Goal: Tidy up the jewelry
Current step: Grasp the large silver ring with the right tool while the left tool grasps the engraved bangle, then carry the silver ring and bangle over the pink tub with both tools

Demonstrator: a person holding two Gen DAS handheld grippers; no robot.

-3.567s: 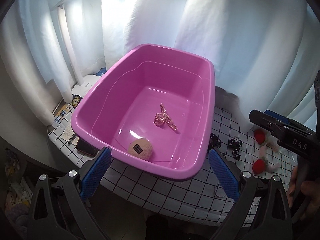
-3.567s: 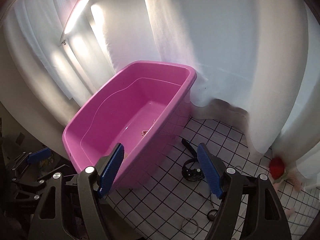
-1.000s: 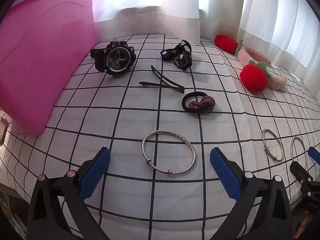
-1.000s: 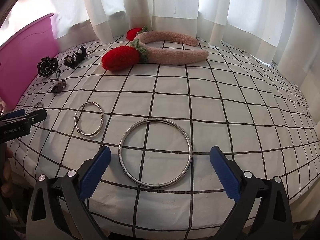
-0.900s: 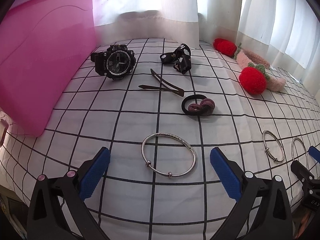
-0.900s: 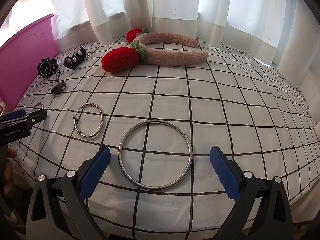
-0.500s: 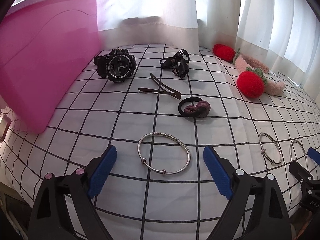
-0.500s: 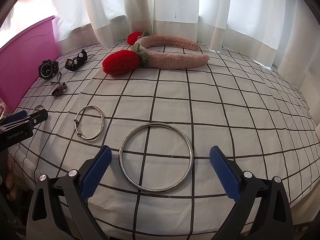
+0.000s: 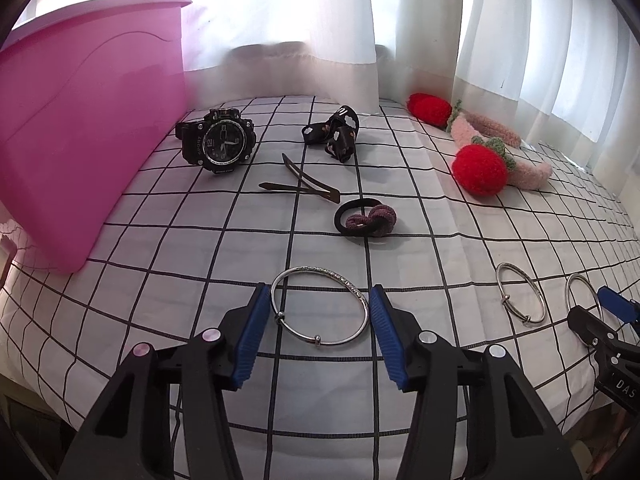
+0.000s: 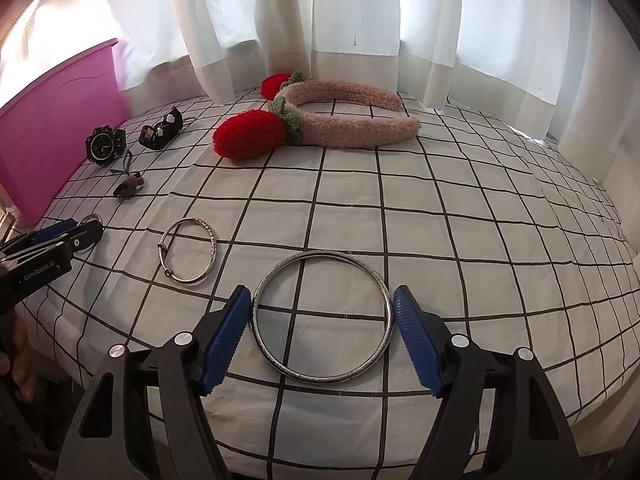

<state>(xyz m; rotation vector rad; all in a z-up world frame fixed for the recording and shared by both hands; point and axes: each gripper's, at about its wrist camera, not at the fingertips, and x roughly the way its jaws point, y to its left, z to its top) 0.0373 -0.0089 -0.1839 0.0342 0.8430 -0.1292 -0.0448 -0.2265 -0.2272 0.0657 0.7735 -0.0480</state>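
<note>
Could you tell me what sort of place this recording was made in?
Probably a room in a home, at a window: white curtains hang behind a surface under a grid-patterned cloth, where a watch, a strawberry headband and bangles lie beside a pink tub.

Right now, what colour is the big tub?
Pink; the tub shows best in the left wrist view.

pink tub [image 9: 80,152] cut by left edge, inside hidden, watch [image 10: 105,146] face too small
</note>
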